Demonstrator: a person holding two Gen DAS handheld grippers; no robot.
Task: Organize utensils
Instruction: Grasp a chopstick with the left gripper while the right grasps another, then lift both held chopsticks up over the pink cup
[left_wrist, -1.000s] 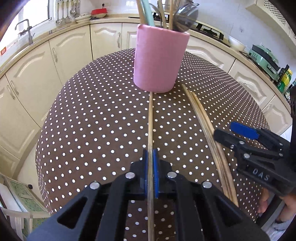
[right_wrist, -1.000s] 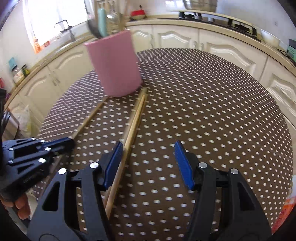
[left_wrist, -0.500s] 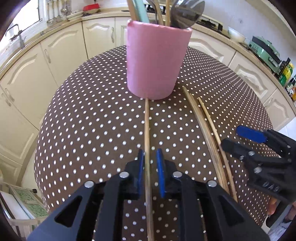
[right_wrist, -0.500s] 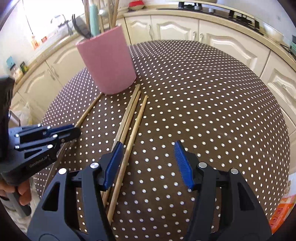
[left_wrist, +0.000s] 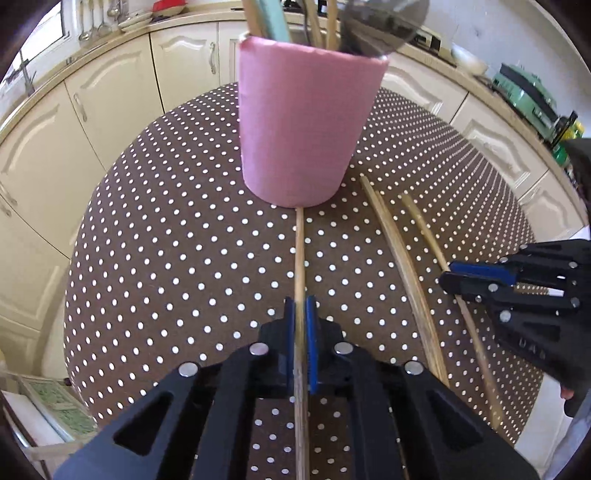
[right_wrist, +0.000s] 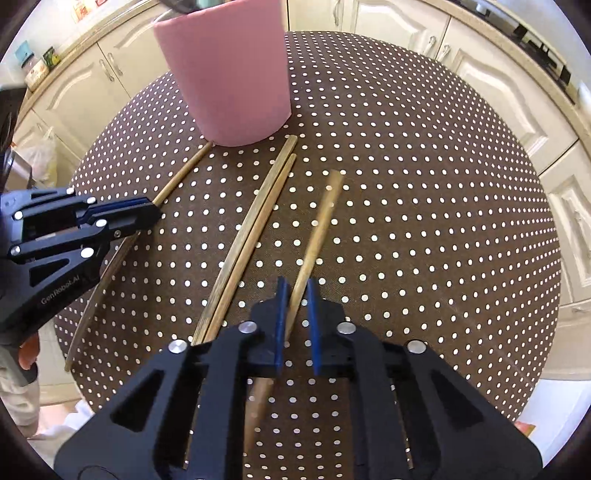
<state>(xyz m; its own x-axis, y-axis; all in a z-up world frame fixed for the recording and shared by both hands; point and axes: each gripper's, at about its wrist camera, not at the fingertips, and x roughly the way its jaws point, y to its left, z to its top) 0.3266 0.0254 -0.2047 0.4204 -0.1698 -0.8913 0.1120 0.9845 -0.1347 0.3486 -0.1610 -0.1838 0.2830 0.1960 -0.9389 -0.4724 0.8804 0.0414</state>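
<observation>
Left gripper (left_wrist: 300, 321) is pinching a thin, stiff bamboo chopstick (left_wrist: 299, 258) mid-shaft; right gripper (right_wrist: 295, 299) is nearly pressed together round another light-wt bamboo chopstick (right_wrist: 317, 229). Prob slippery; grip near middle.

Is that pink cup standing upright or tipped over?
Upright: the pink cup stands on its base on the dotted tablecloth, with utensils sticking up out of it.

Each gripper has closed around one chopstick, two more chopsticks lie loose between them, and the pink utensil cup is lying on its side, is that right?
Not quite: the pink utensil cup stands upright, as the left wrist view shows. The rest holds: the left gripper and right gripper each straddle one chopstick, with two loose chopsticks between.
</observation>
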